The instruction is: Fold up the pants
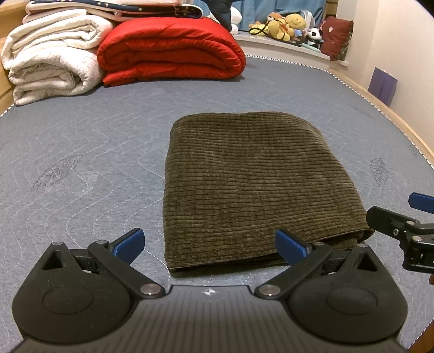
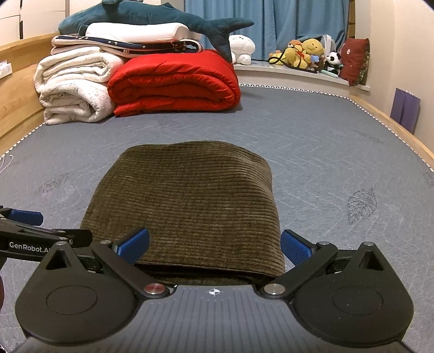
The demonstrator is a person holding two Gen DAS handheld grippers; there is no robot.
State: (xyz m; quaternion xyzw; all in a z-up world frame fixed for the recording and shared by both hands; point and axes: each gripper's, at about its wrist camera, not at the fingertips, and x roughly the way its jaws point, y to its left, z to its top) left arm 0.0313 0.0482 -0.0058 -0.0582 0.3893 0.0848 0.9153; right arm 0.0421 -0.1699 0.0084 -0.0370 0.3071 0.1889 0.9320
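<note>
Pants: we see the pants [image 1: 244, 184] folded into a thick olive corduroy rectangle, lying flat on the bed [image 1: 81, 163]; in the right wrist view the pants [image 2: 190, 198] fill the middle foreground, with stacked layers showing at the near edge.

Left hand-held gripper: we see our left hand-held gripper [image 1: 210, 244] with its blue pads spread wide apart and nothing between them; it sits at the near edge of the pants, toward their left corner. The right pad overlaps the fabric edge in this view; we cannot tell whether it touches. In the right wrist view the left hand-held gripper [image 2: 24, 217] shows only partly at the left border.

Right hand-held gripper: we see our right hand-held gripper [image 2: 214, 244] with its jaws wide apart, straddling the near edge of the pants, gripping nothing. From the left wrist view the right hand-held gripper [image 1: 421, 201] pokes in at the right border, just beside the near right corner of the pants.

Bed: we see a grey-blue quilted mattress with a wooden frame.

Far end: we see a red quilt [image 1: 171, 51] folded beside a white quilt [image 1: 51, 57], well apart from the pants; a plush shark [image 2: 152, 16] lies on top of the stack.

Sill: we see soft toys [image 2: 306, 54] and a dark red cushion [image 2: 355, 61] in front of a blue curtain [image 2: 271, 24].
</note>
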